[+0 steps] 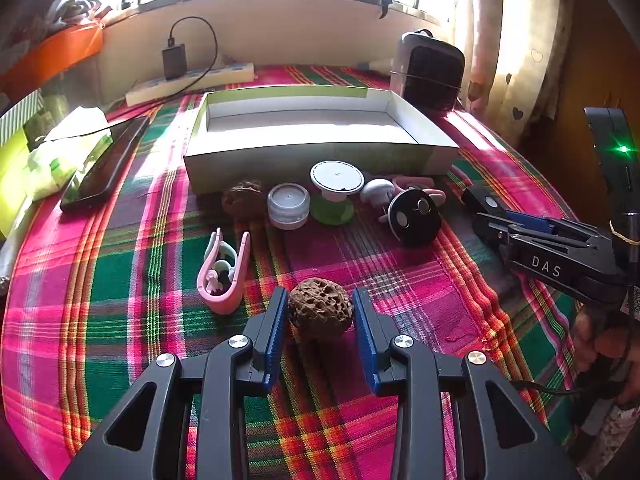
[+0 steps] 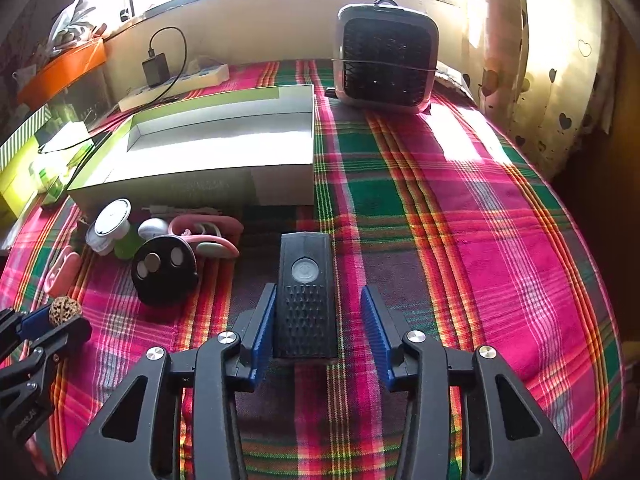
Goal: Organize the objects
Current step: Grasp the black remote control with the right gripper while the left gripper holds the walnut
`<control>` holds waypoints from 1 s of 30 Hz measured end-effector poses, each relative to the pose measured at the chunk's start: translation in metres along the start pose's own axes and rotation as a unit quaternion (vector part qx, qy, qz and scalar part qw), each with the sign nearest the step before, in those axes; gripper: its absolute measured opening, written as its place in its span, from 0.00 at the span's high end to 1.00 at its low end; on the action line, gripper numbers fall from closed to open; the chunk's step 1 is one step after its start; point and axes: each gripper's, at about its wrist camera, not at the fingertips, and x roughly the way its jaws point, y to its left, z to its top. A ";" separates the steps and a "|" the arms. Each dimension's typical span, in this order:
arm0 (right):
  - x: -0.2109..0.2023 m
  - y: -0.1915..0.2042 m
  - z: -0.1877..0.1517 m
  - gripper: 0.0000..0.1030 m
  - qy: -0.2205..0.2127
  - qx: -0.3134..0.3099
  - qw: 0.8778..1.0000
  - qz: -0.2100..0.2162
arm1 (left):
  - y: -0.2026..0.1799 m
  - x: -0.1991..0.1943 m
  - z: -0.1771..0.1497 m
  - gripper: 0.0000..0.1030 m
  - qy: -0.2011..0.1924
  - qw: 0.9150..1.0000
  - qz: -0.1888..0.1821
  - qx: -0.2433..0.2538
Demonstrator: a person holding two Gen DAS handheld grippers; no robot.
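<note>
A brown pitted walnut (image 1: 320,306) lies on the plaid cloth between the open fingers of my left gripper (image 1: 322,320), touching the left pad or close to it. In the right wrist view a black ribbed device with a round button (image 2: 306,300) lies between the open fingers of my right gripper (image 2: 320,328), with a gap on its right side. An open shallow cardboard box (image 1: 320,156) sits behind a row of small items: a second walnut (image 1: 243,198), a grey jar (image 1: 289,205), a white disc on a green base (image 1: 336,178), a black round disc (image 1: 414,218), a pink clip (image 1: 224,270).
A black phone (image 1: 106,164) and a green-white packet (image 1: 52,156) lie at the left. A power strip with a plugged charger (image 1: 188,80) runs along the back wall. A small fan heater (image 2: 386,60) stands at the back right. Curtains hang on the right.
</note>
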 end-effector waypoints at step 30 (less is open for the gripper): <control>-0.014 0.019 -0.002 0.72 -0.009 -0.040 0.997 0.072 | -0.002 -0.006 0.012 0.71 -0.005 1.000 0.008 -0.013</control>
